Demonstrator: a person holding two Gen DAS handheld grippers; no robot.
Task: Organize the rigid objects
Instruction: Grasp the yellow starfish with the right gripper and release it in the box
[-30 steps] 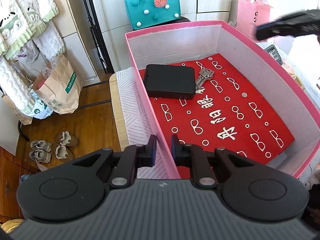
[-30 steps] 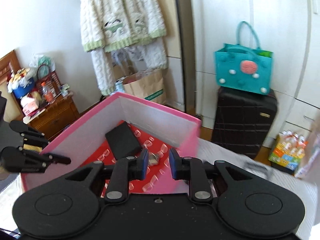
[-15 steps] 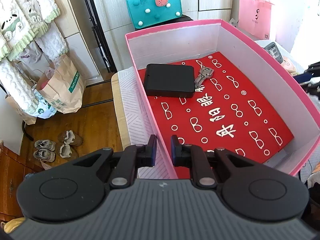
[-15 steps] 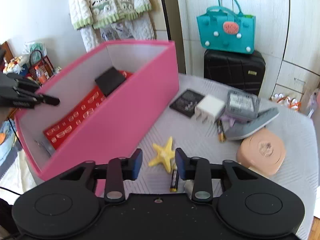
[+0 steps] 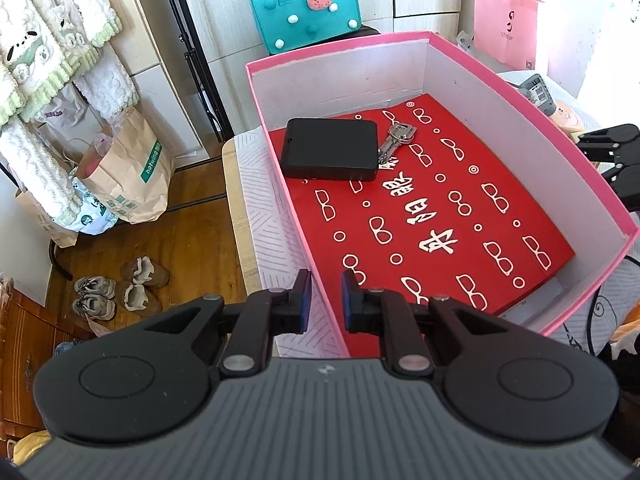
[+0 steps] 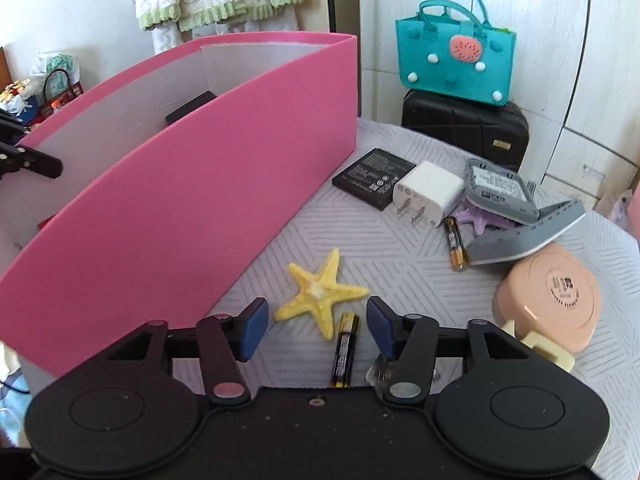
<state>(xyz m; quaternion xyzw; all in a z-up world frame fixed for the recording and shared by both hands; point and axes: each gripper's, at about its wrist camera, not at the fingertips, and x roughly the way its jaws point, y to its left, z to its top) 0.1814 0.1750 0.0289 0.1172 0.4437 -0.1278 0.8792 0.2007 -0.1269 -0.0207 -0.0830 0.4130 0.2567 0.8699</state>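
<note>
The left tool [image 5: 325, 298], nearly closed, pinched the pink box [image 5: 524, 100] wall, probably steadying it. The right tool [image 6: 316, 326] hung wide open, empty, straddling the yellow starfish [image 6: 320, 290] and a battery [image 6: 345, 350], seemingly lining up a pick.

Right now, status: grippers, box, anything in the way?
Left gripper clamped on pink box wall. Right gripper open, empty, above yellow starfish and AA battery. Black case, keys boxed. Path clear.
</note>
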